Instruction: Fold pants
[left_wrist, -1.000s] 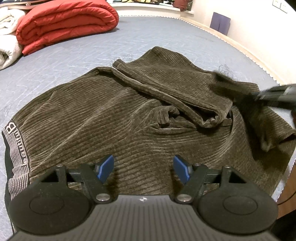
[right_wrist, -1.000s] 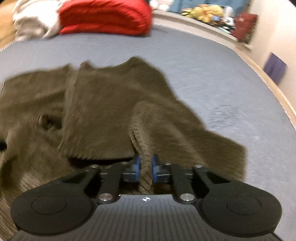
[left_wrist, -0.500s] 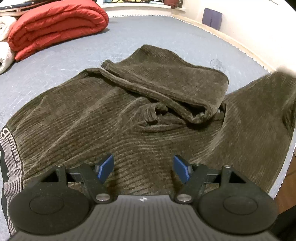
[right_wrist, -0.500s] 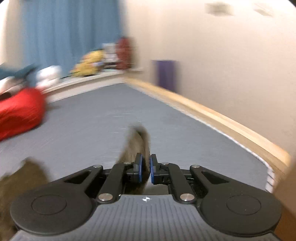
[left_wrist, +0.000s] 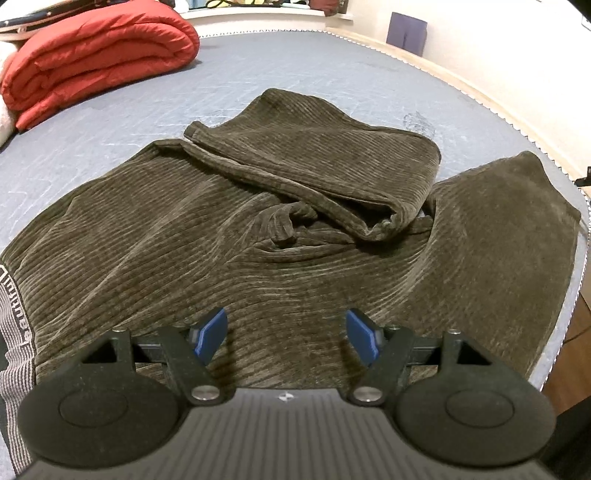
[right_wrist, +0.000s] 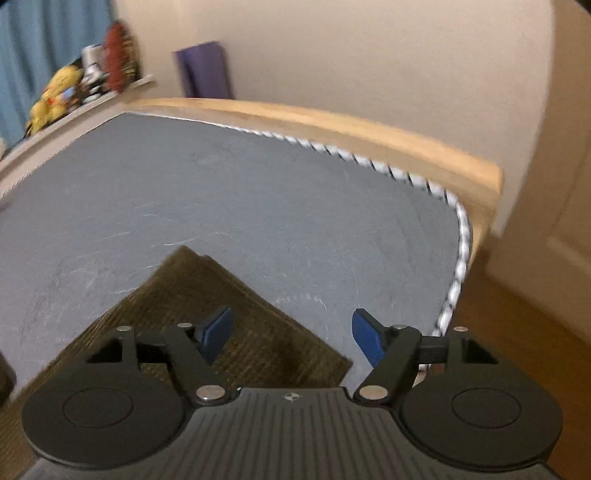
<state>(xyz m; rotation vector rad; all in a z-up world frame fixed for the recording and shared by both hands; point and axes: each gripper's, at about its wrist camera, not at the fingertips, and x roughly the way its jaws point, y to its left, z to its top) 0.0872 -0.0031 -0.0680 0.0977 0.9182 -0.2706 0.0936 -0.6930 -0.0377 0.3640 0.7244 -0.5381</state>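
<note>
Dark olive corduroy pants (left_wrist: 229, 236) lie spread on the grey mattress (left_wrist: 295, 62). One leg is folded back over the middle (left_wrist: 325, 162); the other leg (left_wrist: 502, 229) stretches to the right toward the bed edge. The waistband with white lettering (left_wrist: 14, 314) is at the far left. My left gripper (left_wrist: 286, 332) is open and empty, low over the near part of the pants. My right gripper (right_wrist: 291, 336) is open and empty, above the end of the pant leg (right_wrist: 221, 306) near the bed corner.
A folded red quilt (left_wrist: 99, 55) and a white blanket lie at the back left. The wooden bed frame (right_wrist: 332, 125) and the wall run along the right. The mattress corner and the wooden floor (right_wrist: 517, 332) are close on the right. A shelf with toys (right_wrist: 66, 92) is behind.
My right gripper carried the pant leg out to the right, laid it flat near the bed corner and opened, letting it go. My left gripper stayed open and nearly still.
</note>
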